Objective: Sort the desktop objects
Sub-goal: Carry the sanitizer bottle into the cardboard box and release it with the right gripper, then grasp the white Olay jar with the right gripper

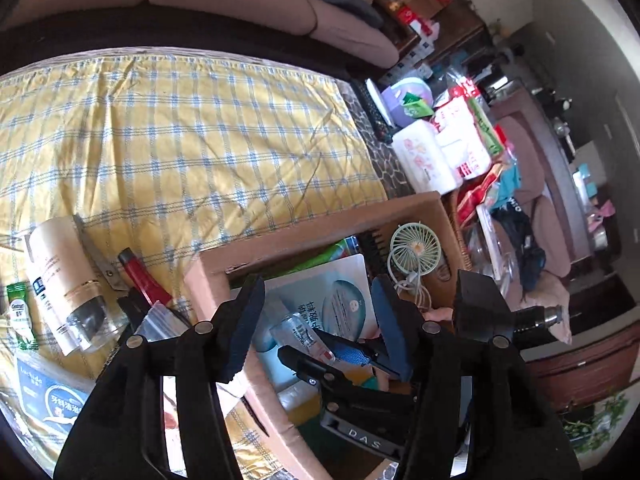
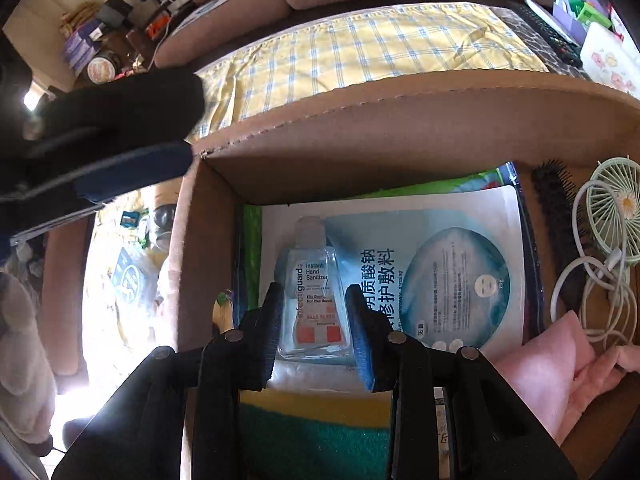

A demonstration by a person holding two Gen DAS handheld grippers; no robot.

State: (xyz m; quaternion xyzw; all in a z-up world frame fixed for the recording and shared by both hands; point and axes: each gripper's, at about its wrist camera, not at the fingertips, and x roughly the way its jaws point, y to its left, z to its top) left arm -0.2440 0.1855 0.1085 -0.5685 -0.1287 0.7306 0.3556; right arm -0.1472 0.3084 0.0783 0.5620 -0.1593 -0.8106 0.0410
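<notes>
Left gripper [image 1: 316, 332]: jaws apart with nothing between them, hanging over the near-left corner of the cardboard box [image 1: 280, 240].
Right gripper [image 2: 316, 336]: jaws narrow, pressed on both sides of a clear hand sanitizer bottle [image 2: 310, 300], held inside the box.
In the way: the right gripper's fingers [image 1: 344, 350] cross just under the left gripper's open jaws.
Box contents: beyond the bottle lies a flat face mask packet [image 2: 440, 264]; right of it a black hairbrush [image 2: 560, 216], then a pale green mini fan [image 2: 616, 208] with a coiled white cord [image 2: 592, 292]; a pink cloth [image 2: 560, 364] lies at near right; a yellow-and-green sponge [image 2: 316, 420] sits under the jaws.
Left of the left gripper, on the yellow checked cloth [image 1: 180, 128]: a beige bottle [image 1: 64, 280], a red tube [image 1: 142, 280], a green sachet [image 1: 18, 316].
Beyond the box, right: piled packets and a wicker basket [image 1: 460, 224].
</notes>
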